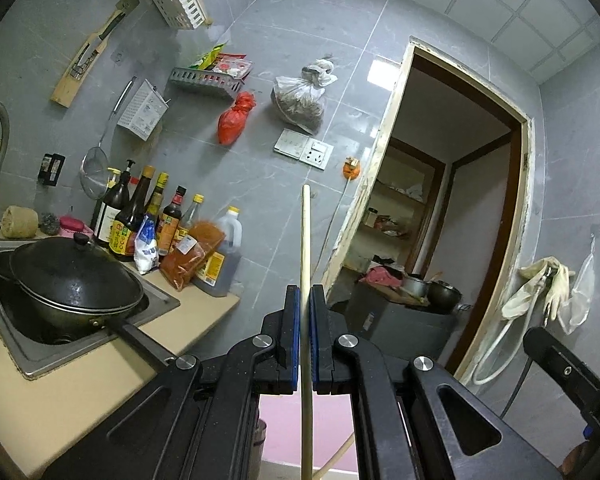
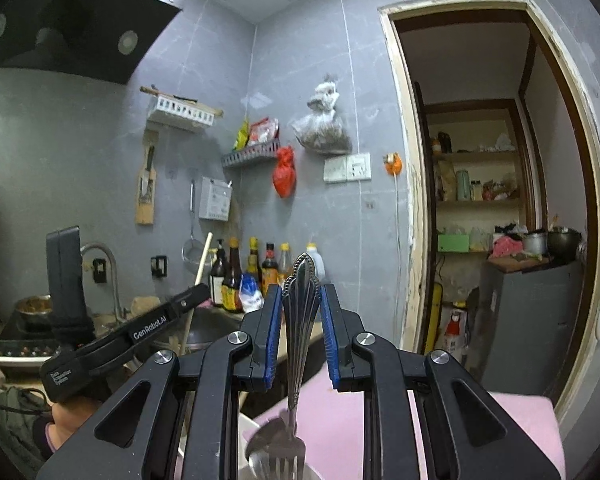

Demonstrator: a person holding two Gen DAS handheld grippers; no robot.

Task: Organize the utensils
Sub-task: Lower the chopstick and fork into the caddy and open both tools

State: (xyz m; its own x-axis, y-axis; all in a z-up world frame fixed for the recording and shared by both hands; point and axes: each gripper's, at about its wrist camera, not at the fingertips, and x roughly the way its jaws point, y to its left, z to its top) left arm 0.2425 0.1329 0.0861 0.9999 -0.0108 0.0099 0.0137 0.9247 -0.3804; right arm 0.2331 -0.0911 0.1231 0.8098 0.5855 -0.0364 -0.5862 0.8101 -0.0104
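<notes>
Two claws grip upright utensils: left claw (image 1: 305, 300) pinches a chopstick (image 1: 305, 240), right claw (image 2: 300, 300) clamps a fork (image 2: 298, 320), tines down.

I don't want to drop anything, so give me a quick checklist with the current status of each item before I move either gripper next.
1. Left gripper grip on the chopstick: ok, fingers closed on it, stick upright.
2. Right gripper grip on the fork: cannot tell, the handle sits between the fingers, but contact on both sides isn't clear.
3. Fork tines free: cannot tell, they overlap a spoon low in the right wrist view.
4. The two grippers apart: ok, the left one shows off to the side in the right wrist view.
5. Drop-off container: cannot tell, only a pale rim shows below the fork.
</notes>
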